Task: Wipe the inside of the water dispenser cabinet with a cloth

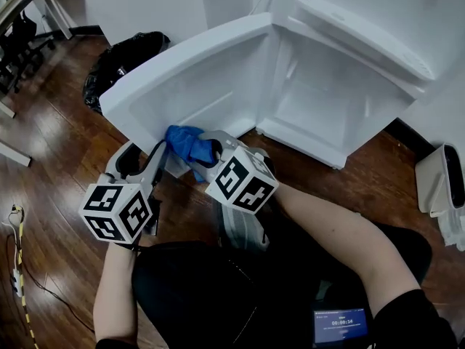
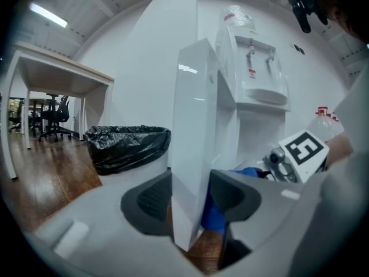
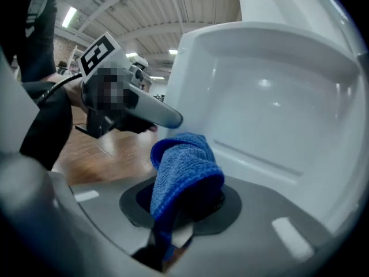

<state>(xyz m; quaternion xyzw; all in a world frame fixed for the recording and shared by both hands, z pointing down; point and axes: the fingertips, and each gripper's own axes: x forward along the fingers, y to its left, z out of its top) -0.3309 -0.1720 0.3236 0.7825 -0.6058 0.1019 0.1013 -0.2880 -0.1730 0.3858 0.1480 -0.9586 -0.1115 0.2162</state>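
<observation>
The blue cloth (image 3: 184,166) sits bunched in the right gripper's (image 1: 207,150) closed jaws, just beside the open door's (image 1: 211,71) lower inner edge. The left gripper (image 2: 190,198) clamps that door's edge. Best hold the door steady and press the cloth flat, sweeping into the cabinet (image 1: 327,100).

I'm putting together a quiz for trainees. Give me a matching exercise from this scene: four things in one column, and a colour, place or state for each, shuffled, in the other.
Things:
1. cloth
2. cabinet door
3. bin bag
4. floor

Descriptions:
A. black, standing beside the open door
B. white, its edge clamped in the left claw
C. blue, pinched in the right claw
D. brown wood

Pairs: 1-C, 2-B, 3-A, 4-D
</observation>
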